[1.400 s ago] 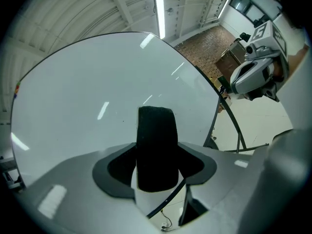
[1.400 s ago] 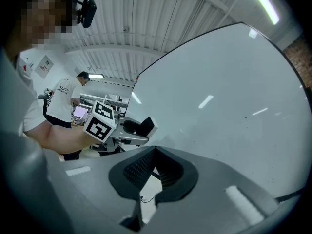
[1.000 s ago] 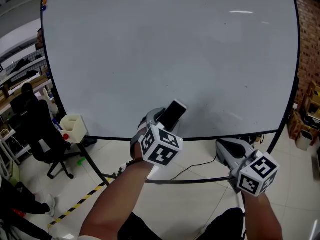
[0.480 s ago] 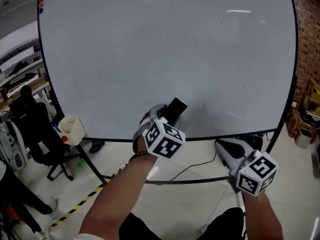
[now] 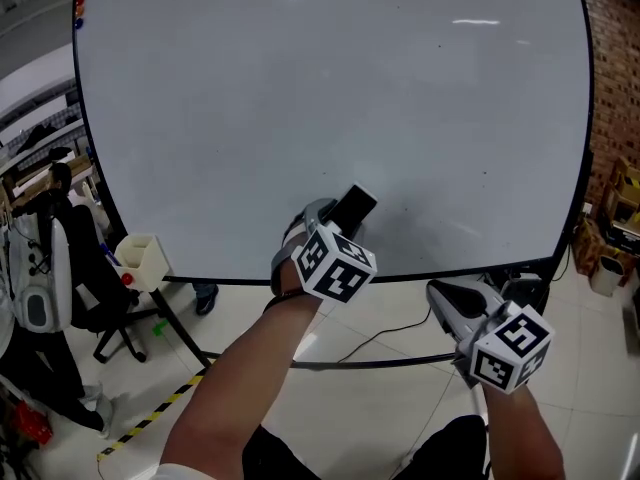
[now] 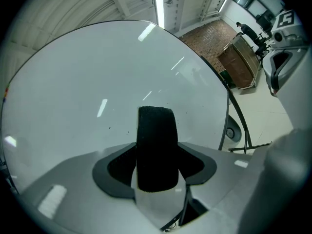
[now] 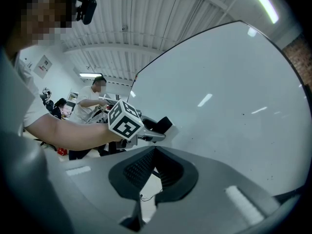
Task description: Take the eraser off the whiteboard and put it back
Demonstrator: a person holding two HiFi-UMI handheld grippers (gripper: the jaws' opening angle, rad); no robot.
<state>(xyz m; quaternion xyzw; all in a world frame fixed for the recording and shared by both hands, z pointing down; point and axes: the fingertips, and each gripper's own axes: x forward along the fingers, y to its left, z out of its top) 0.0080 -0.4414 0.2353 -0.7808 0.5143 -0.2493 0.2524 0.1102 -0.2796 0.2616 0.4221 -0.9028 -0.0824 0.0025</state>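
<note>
The black eraser point(image 5: 352, 209) is clamped between the jaws of my left gripper point(image 5: 338, 220), held upright close in front of the lower part of the big whiteboard point(image 5: 330, 98). In the left gripper view the eraser point(image 6: 156, 150) fills the gap between the pads, with the whiteboard point(image 6: 97, 82) behind it. Whether it touches the board cannot be told. My right gripper point(image 5: 448, 300) hangs lower at the right, shut and holding nothing. In its own view, the right gripper point(image 7: 153, 154) has its jaws meeting, with the left gripper point(image 7: 146, 130) and eraser point(image 7: 164, 124) beyond.
A white box point(image 5: 143, 258) hangs off the board's stand at lower left. An office chair point(image 5: 95, 298) and a person point(image 5: 40, 298) stand at the left. A cable point(image 5: 390, 333) and striped tape point(image 5: 150, 418) lie on the floor. A brick wall point(image 5: 612, 88) is at the right.
My left gripper with the eraser has shifted a little up and to the right, closer to the board. The right gripper stayed put. A person has walked in at the left.
</note>
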